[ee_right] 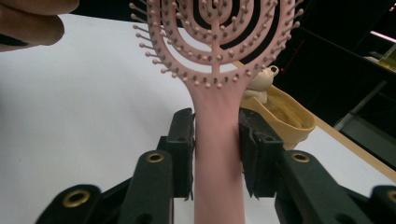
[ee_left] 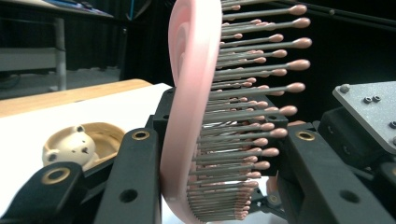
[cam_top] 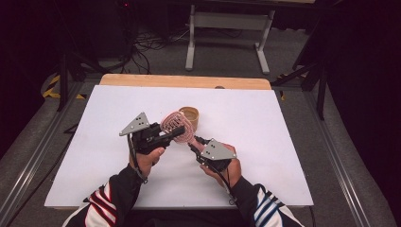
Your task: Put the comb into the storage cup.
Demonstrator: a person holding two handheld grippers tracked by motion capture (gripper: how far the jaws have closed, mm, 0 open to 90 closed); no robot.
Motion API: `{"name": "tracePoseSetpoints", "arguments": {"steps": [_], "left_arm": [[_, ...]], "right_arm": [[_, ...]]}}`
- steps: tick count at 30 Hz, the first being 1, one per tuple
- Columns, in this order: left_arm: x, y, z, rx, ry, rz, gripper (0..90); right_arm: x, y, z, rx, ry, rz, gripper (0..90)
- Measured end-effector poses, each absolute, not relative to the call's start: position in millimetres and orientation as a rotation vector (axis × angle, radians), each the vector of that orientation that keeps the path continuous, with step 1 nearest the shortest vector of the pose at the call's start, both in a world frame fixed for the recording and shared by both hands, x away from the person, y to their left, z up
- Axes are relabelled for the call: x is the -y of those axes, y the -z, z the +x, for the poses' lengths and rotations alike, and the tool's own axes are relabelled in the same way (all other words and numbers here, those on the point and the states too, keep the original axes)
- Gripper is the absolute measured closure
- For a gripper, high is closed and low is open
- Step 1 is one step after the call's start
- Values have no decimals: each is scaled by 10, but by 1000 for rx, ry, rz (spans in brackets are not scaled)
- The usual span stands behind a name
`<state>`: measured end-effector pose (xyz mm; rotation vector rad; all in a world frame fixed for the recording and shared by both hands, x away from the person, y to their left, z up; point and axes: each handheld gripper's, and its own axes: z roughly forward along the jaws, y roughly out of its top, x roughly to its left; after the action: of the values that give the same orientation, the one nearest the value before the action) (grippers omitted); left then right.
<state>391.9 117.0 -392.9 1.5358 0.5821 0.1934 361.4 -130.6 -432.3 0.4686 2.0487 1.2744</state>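
1. The left gripper (cam_top: 176, 132) is clamping the head of a pink hairbrush (cam_top: 178, 126), one jaw on its smooth back, the other against the bristle tips (ee_left: 261, 140).
2. The right gripper (ee_right: 215, 149) is grasping the brush's handle (ee_right: 218, 154), both pads pressing its sides.
3. The brush is being held in the air over the white table (cam_top: 283, 142), just in front of a beige cup (cam_top: 191, 115) with a small bear figure (ee_left: 77, 145) inside.
4. If a handover is under way, one grip should be staying firm while the other eases off, since bristles are giving poor purchase.
5. No brand, label or writing is reading legibly anywhere.
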Motion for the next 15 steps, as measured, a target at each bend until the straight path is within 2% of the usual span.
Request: {"name": "tracePoseSetpoints", "arguments": {"steps": [3,4,15], "left_arm": [[-1196,3907,3917,-582,-212,1539,629],[-1219,3892,3912,-581,-228,1542,630],[-1393,3871,3914,-600,-298,1548,630]], "right_arm": [[1322,4324,3613,-2058,-1299,478,647],[1343,4320,3604,-2068,-1322,479,595],[1581,4279,3528,-2057,-1349,470,429]]}}
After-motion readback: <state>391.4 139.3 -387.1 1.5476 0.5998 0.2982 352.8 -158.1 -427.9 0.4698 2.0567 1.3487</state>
